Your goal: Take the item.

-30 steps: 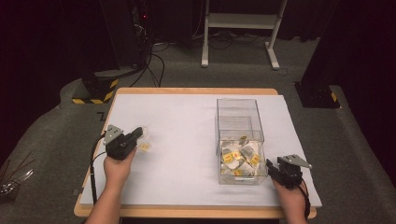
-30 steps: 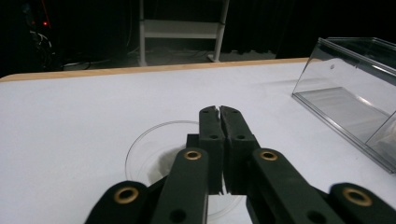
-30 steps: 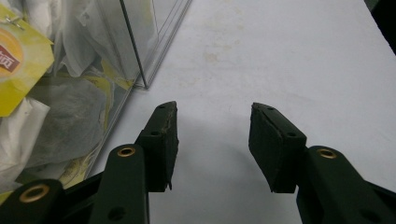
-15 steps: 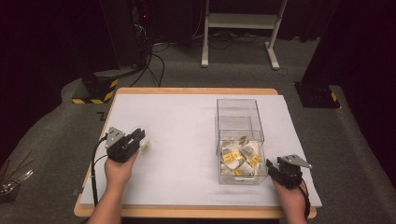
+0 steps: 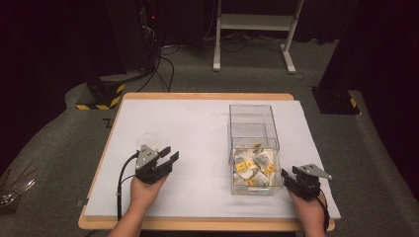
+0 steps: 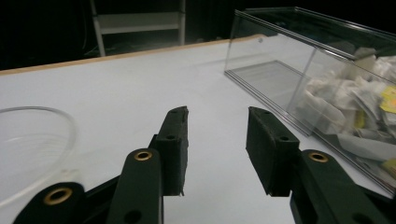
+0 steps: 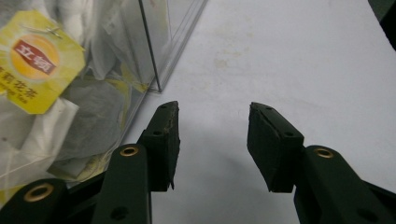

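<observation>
Clearly both grippers stood idle with nothing held: the left gripper (image 5: 165, 159) rested on the near left of the counter (image 5: 197, 128), its fingers (image 6: 173, 140) spread with bare white surface between them, and the right gripper (image 5: 288, 177) sat at the near right, fingers (image 7: 163, 135) likewise spread and empty. The tea bags (image 5: 253, 165) lay heaped in the near end of the clear box (image 5: 251, 123), just left of the right gripper, while the clear cup (image 5: 148, 139) stood just beyond the left gripper, touching nothing. Judging from this layout, the step in hand was fetching a bag out of the box toward the cup. To do that well, the right gripper would need to rise over the box wall and come down from above, since the wall stood between its fingers and the bags. Pinching a yellow tag (image 7: 35, 60) or one bag's edge, rather than digging into the heap, would likely avoid dragging several out by tangled strings. The cup looked light, so steadying it with the left gripper seemed wise.
</observation>
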Tool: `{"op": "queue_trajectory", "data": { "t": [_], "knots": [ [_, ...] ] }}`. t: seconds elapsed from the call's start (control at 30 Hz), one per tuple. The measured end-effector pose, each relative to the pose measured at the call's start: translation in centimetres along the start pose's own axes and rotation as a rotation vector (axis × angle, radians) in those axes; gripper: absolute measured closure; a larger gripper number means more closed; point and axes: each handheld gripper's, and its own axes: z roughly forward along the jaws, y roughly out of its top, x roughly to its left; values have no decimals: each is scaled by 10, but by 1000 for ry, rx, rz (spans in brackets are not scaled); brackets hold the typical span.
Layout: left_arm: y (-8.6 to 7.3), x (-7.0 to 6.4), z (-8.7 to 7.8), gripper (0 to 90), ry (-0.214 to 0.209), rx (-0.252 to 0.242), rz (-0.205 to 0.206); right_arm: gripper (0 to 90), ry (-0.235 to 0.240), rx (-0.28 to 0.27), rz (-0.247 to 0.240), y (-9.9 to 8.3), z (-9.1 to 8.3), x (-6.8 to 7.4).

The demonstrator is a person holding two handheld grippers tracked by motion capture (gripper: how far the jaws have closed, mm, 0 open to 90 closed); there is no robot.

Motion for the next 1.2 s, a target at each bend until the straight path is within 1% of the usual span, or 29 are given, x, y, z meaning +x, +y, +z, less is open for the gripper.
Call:
{"op": "queue_trajectory", "data": {
  "t": [0.03,0.17,0.27,0.3,0.33,0.37,0.4,0.47,0.53,0.63,0.67,0.73,0.8,0.87,0.9,0.93,0.97,1.0,1.07,1.1,1.13,1.17,1.2],
  "knots": [
    [-2,-2,1,583,-7,9,14,540,-2,-5,-6,0,-1,0],
    [-11,-15,5,585,-29,27,17,542,-3,-13,-14,0,-6,1],
    [-17,-23,8,565,-46,45,31,545,0,-12,-21,1,-9,2],
    [-19,-26,8,564,-55,45,25,546,1,-9,-18,1,-10,2],
    [-21,-28,9,568,-63,57,35,546,4,-10,-26,2,-10,2],
    [-23,-30,9,574,-70,65,45,547,5,-8,-22,3,-11,3],
    [-25,-34,10,577,-76,62,39,553,5,-8,-19,3,-11,3],
    [-30,-40,11,581,-97,73,48,563,10,-1,-16,3,-10,3],
    [-33,-45,12,581,-104,84,62,569,5,6,-19,3,-10,5],
    [-39,-52,14,566,-115,90,66,577,16,6,-11,5,-11,4],
    [-41,-54,14,563,-116,99,84,577,17,6,-11,6,-11,4],
    [-43,-58,16,541,-109,93,83,576,17,7,-29,5,-13,4],
    [-46,-61,17,541,-117,99,76,575,23,8,-24,2,-15,1],
    [-50,-65,18,526,-119,109,95,575,30,6,-12,0,-18,-1],
    [-51,-66,18,510,-120,110,91,575,30,7,-7,-1,-21,-1],
    [-52,-65,17,501,-140,143,130,574,31,4,-16,-2,-22,-2],
    [-54,-69,18,498,-149,138,102,573,30,3,-18,-3,-25,-2],
    [-56,-72,20,493,-151,131,84,573,33,-1,-22,-4,-28,-3],
    [-62,-81,23,482,-135,107,26,564,34,-8,-34,-7,-32,-3],
    [-65,-85,25,479,-133,89,-14,564,35,-10,-37,-8,-34,-3],
    [-69,-95,29,476,-128,48,-118,563,37,-12,-41,-10,-36,-4],
    [-71,-100,32,470,-126,28,-164,559,43,-11,-36,-12,-39,-4],
    [-72,-90,27,469,-175,129,16,557,51,-12,-41,-13,-41,-4]
  ]
}}
